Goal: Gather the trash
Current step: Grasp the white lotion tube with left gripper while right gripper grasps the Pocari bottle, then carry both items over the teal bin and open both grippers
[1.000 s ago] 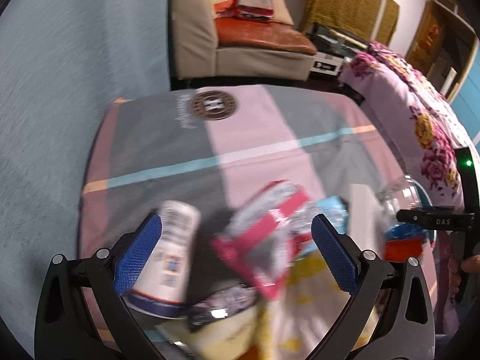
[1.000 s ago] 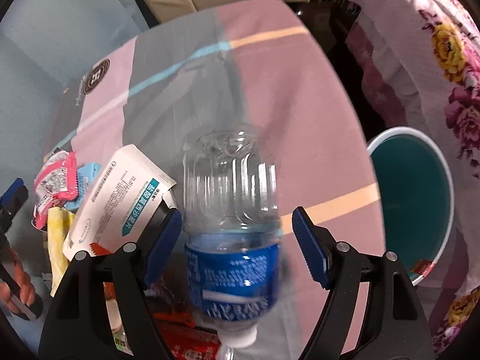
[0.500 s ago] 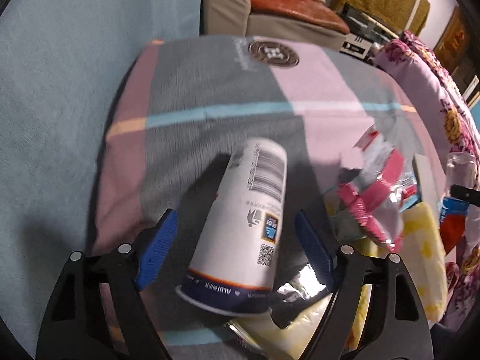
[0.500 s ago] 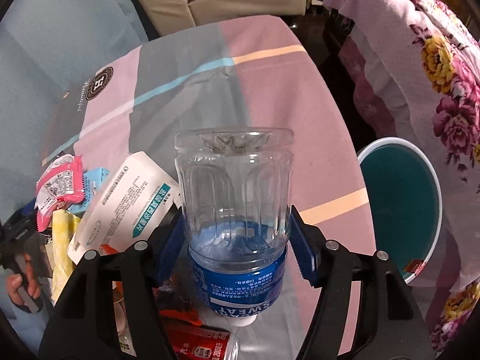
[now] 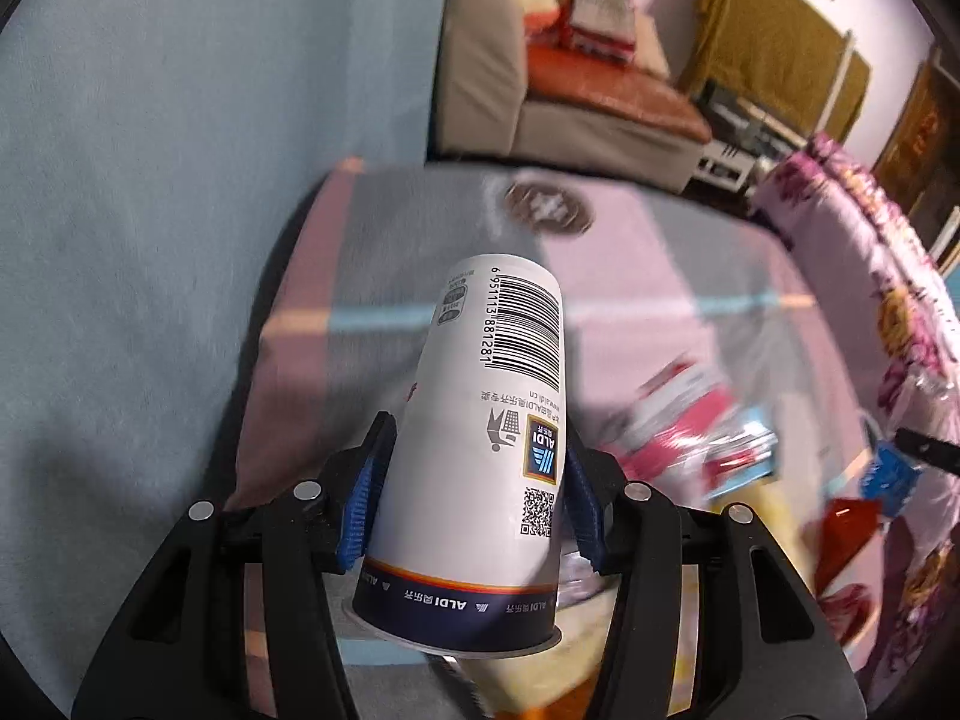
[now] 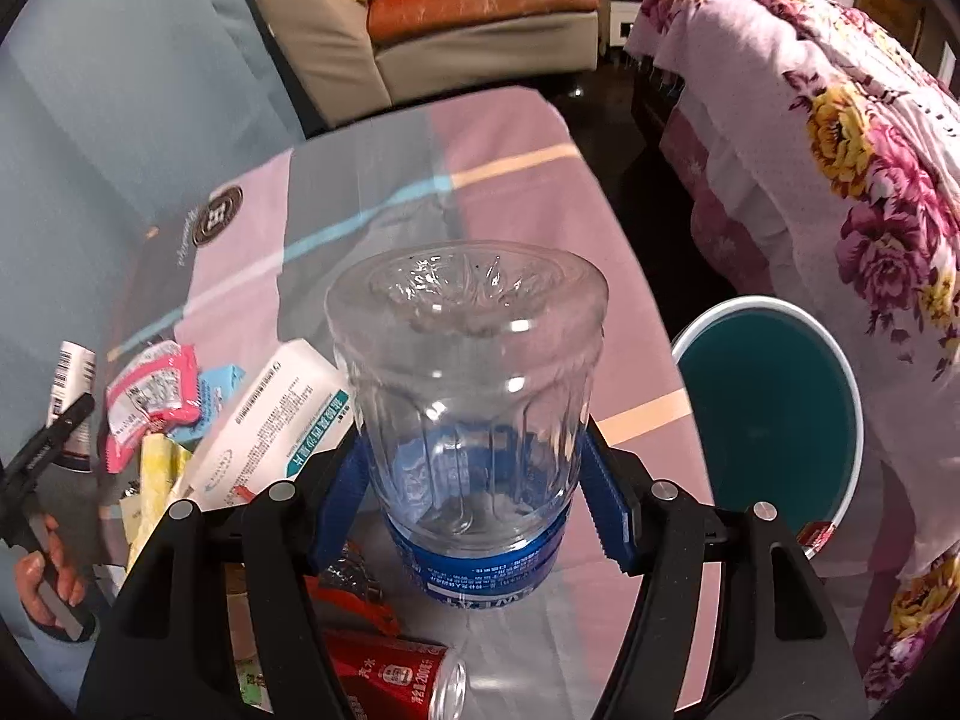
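A white paper cup (image 5: 498, 360) with a dark blue rim band stands upside down between the blue pads of my left gripper (image 5: 477, 444). The jaws are closing and the pads press on the cup's sides. A clear plastic bottle (image 6: 468, 360) with a blue label, base towards the camera, is gripped at the label by my right gripper (image 6: 474, 480) and hangs above the table. More trash lies at the left: a pink wrapper (image 6: 153, 396), a white box (image 6: 270, 420), a yellow wrapper (image 6: 156, 468) and a red can (image 6: 390, 678). The teal bin (image 6: 759, 302) stands on the floor to the right.
The table carries a pink and grey striped cloth (image 6: 510, 138). A bed with a floral cover (image 6: 840, 150) runs along the right, close to the bin. A sofa (image 6: 480, 12) stands beyond the table. A hand (image 6: 48, 564) holds the left gripper's handle at the left edge.
My left gripper swung left from the pink wrapper onto the paper cup and closed round it. My right gripper closed on the bottle and lifted it.
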The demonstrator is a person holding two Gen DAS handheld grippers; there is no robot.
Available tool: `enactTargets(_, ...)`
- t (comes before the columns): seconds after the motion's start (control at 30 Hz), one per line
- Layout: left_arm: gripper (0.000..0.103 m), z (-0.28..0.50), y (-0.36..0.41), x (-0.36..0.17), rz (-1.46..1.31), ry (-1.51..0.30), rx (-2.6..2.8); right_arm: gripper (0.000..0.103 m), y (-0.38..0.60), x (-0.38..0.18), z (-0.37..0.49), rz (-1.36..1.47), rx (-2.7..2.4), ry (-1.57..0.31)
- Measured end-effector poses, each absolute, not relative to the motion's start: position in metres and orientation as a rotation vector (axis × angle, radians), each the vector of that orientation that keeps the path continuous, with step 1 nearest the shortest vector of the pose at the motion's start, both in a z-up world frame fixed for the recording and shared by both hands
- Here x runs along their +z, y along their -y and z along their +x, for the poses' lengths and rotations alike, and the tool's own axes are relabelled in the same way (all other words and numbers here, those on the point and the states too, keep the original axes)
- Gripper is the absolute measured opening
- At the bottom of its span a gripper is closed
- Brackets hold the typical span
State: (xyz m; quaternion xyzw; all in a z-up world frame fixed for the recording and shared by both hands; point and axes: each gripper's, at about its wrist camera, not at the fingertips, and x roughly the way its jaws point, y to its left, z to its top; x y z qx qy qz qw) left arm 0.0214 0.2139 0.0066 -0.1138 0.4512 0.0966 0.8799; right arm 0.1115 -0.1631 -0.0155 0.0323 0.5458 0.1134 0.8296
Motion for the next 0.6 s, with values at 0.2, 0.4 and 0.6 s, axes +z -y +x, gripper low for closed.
enactTargets(0.2,0.054,0.030,-0.157,0.048,-0.215,-0.879,0.045,0.062,0.188,0.001,0.104,0.119,0.238,-1.100)
enactTargets(0.4,0.054,0.056,-0.072,0.048,-0.164,-0.909,-0.119,0.062,0.224,0.011,0.099,0.173,0.219,-1.058)
enactTargets(0.6,0.054,0.086,0.020,0.031,-0.089,-0.977,-0.259,0.062,0.281,0.017,0.095,0.227,0.151,-1.009)
